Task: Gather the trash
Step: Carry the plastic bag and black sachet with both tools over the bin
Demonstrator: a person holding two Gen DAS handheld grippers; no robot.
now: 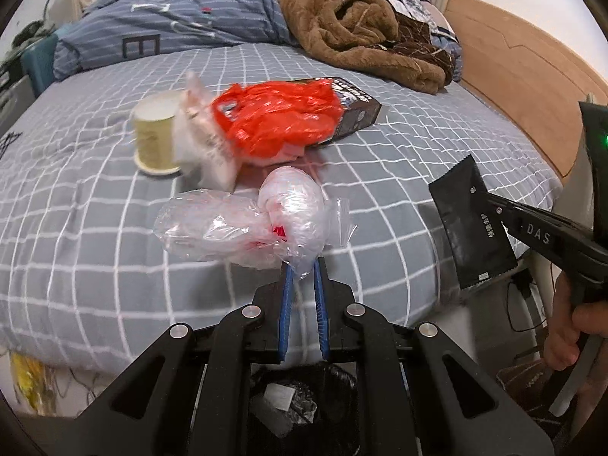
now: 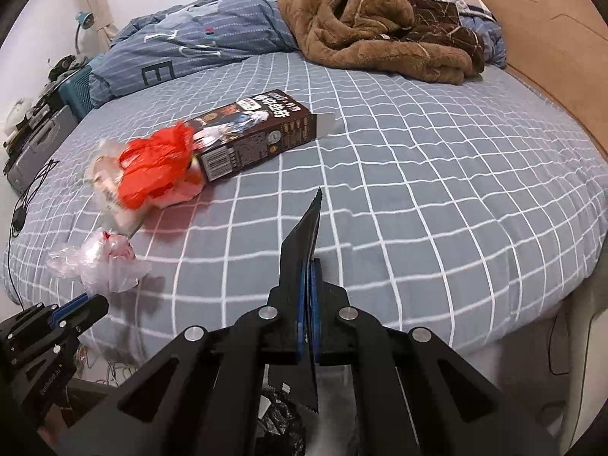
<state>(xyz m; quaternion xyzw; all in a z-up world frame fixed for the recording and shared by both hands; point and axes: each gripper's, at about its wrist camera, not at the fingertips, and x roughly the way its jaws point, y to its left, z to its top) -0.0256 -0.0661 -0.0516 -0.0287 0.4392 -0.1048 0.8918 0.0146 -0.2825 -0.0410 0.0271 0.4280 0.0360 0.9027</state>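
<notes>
My left gripper [image 1: 303, 266] is shut on a crumpled clear plastic bag [image 1: 250, 224], held above the bed's near edge; the same bag [image 2: 100, 262] shows at the left of the right wrist view. My right gripper [image 2: 309, 266] is shut on a flat black sachet [image 2: 302, 239], seen edge-on; in the left wrist view the sachet [image 1: 471, 224] hangs at the right. On the checked bedsheet [image 1: 380, 174] lie a red plastic bag [image 1: 277, 117], a dark carton [image 2: 250, 136], a pale paper cup [image 1: 155, 133] and a whitish packet [image 1: 207, 140]. Below the grippers a black-lined bin [image 1: 300, 399] holds scraps.
A brown fleece blanket [image 2: 372, 22] and a blue striped duvet [image 1: 171, 19] are heaped at the far side of the bed. A wooden headboard [image 1: 513, 72] runs along the right. Cables [image 1: 528, 304] hang by the bed's right corner. A hand [image 1: 573, 323] grips the right tool's handle.
</notes>
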